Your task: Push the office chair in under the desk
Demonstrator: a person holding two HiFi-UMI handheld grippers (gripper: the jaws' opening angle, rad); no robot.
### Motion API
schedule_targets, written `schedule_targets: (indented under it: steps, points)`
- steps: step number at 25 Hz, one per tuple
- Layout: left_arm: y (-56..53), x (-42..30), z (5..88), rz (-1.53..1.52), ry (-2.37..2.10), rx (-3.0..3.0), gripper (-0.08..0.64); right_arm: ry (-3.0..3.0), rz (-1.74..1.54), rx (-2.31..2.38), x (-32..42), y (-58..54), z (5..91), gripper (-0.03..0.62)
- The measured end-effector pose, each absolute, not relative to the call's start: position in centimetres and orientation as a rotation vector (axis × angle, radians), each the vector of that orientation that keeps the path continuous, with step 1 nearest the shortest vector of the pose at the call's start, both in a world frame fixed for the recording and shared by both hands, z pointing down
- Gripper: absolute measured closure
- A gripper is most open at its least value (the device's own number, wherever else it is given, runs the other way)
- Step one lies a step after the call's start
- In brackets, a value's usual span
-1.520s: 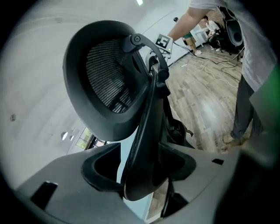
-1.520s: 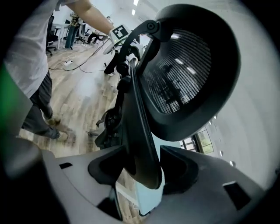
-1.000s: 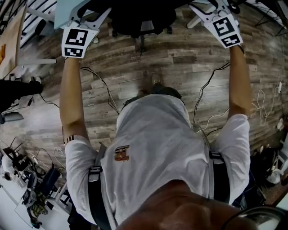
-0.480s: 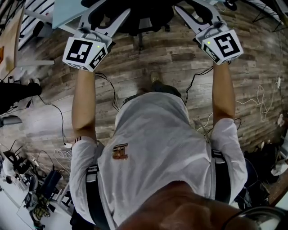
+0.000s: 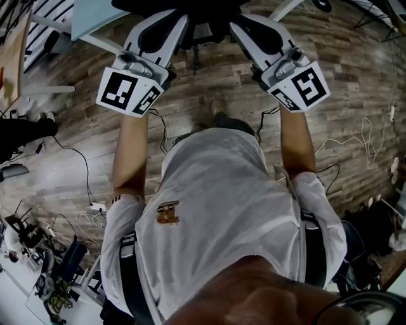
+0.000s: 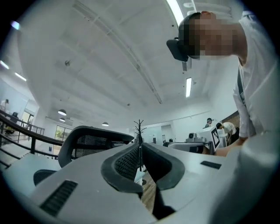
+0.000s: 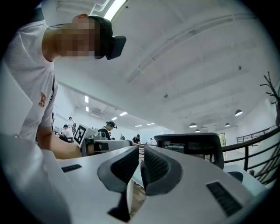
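Push looked finished: black mesh office chair (image 6: pixel 87 142) tucked at pale-blue counter (image 5: pixel 95 16); left hand-held gripper (image 6: pixel 140 151) and right hand-held gripper (image 7: pixel 141 153) had just closed, empty. Next: back away.

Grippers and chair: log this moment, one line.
left gripper: just closed, empty | right gripper: just closed, empty | chair: ahead, not gripped

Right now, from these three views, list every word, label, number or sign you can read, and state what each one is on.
No word or number can be read in any view.
Left cube: black-and-white square code markers, a pattern only, no lettering.
Right cube: the same kind of code markers, no lettering.
Shirt emblem: small brown badge on the white shirt, too small and blurred to read.
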State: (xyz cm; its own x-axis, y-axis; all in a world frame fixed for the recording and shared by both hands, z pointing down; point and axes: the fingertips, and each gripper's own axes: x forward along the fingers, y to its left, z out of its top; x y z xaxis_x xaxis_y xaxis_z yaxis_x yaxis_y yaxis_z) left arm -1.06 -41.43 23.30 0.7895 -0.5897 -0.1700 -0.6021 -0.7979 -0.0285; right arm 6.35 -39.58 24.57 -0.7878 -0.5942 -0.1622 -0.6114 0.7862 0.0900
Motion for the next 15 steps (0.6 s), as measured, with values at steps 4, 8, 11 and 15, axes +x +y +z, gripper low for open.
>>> schedule_targets:
  steps: [4, 8, 11, 15]
  points:
    - [-40.1, -1.0, 22.7, 0.329, 0.954, -2.917, 0.536, 2.817, 0.208, -0.921, 5.4, -37.9, 24.2, 0.548]
    - [-38.8, -1.1, 22.9, 0.322, 0.937, -2.898, 0.541, 2.796, 0.201, -0.876, 4.2, -36.7, 23.9, 0.557]
    - [-37.9, -0.9, 23.7, 0.287, 0.937, -2.879, 0.541, 2.804, 0.209, -0.857, 3.5, -35.9, 24.3, 0.558]
    - [-37.2, -0.9, 24.2, 0.253, 0.923, -2.862, 0.541, 2.815, 0.210, -0.848, 2.8, -35.6, 24.6, 0.558]
